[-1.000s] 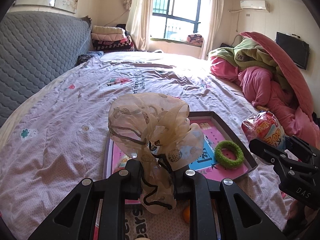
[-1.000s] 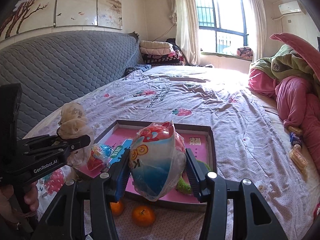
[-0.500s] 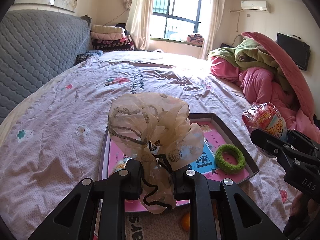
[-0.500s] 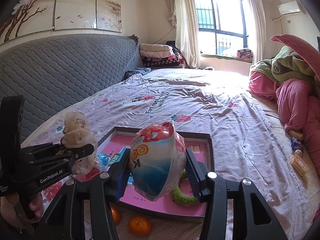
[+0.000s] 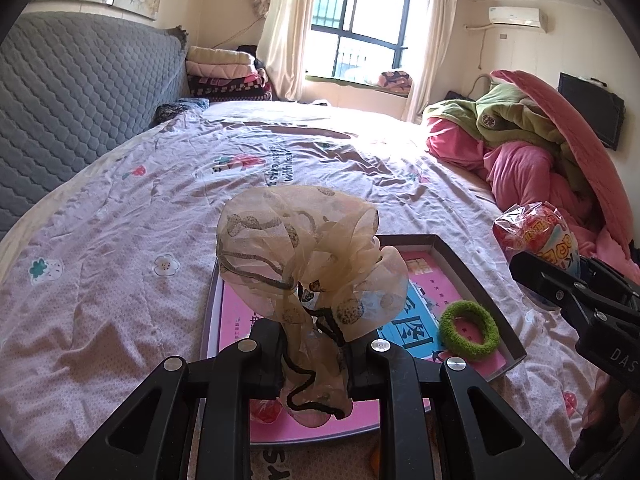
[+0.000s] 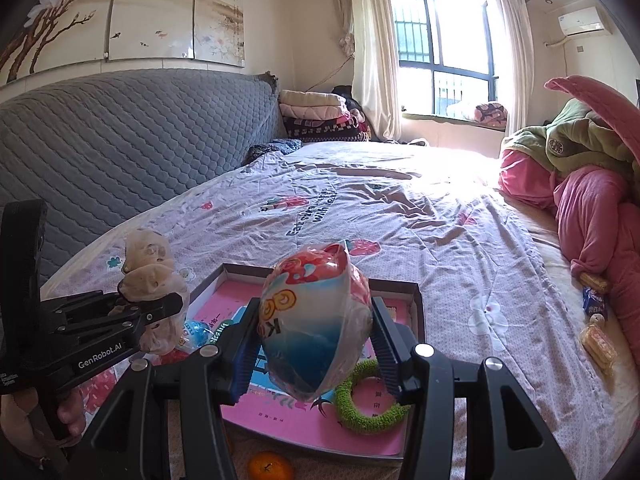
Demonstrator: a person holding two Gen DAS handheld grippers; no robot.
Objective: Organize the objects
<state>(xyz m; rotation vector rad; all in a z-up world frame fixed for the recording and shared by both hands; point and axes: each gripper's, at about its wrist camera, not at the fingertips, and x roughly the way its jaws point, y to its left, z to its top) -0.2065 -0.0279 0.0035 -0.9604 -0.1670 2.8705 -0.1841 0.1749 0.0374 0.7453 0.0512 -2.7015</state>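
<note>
Two items being carried: left gripper (image 5: 312,354) pinching gauze pouch (image 5: 304,256), right gripper (image 6: 314,354) clamping snack bag (image 6: 316,320), both hovering over tray (image 6: 416,300), probably for dropping in.

A home bedroom: a wide bed (image 6: 400,216) under a lilac printed sheet, a grey quilted headboard (image 6: 132,136), folded blankets (image 6: 316,114) stacked by a curtained, barred window (image 6: 444,60), rumpled pink and green quilts (image 5: 532,148), a wall air conditioner (image 5: 518,16), a wall-mounted TV (image 5: 590,110), and floral panels (image 6: 132,12) above the headboard.
</note>
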